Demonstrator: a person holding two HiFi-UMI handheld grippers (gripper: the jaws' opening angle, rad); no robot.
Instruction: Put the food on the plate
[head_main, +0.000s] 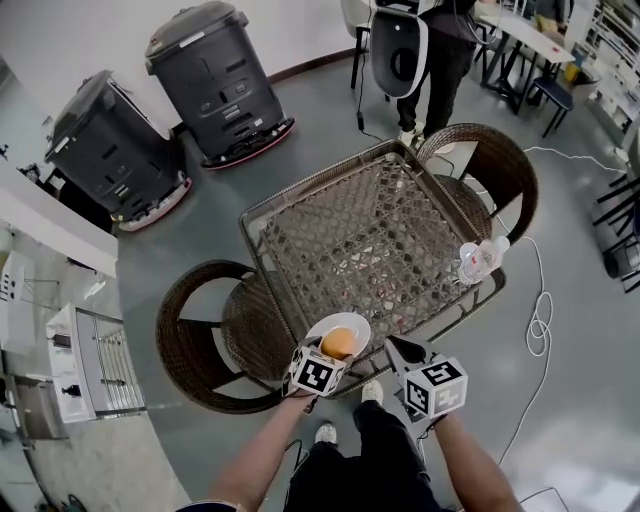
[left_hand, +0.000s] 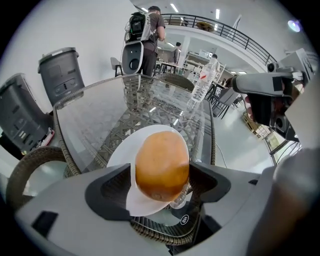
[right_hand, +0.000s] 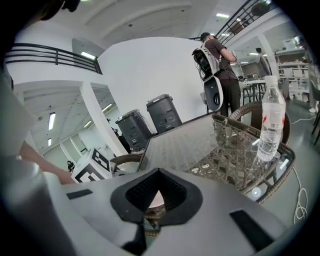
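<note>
The bread roll (left_hand: 162, 165) sits between the jaws of the left gripper (left_hand: 161, 184), which press on its two sides just above the white plate (left_hand: 121, 159). I can't tell from here whether its underside touches the plate yet. The right gripper (right_hand: 156, 194) has its jaws together with nothing in them, and it hangs just beside the plate.

What worries me is the plate's place. It lies right at the near edge of the glass-topped wicker counter (head_main: 372, 232), nearly over the rim. I'd guess a downward push from the left gripper, or a nudge from the idle right one, could tip it or slide it off. The roll is round and the plate is shallow, so if it's let go from any height it may roll out.

The head view shows how close the plate (head_main: 357, 322) is to the edge, with both grippers crowding it, but the grip itself is hidden under the marker cube. The left gripper view shows that grip plainly. Only the right gripper view shows its own jaws meeting, and the water bottle (right_hand: 270, 127) standing upright well off to the side.
</note>
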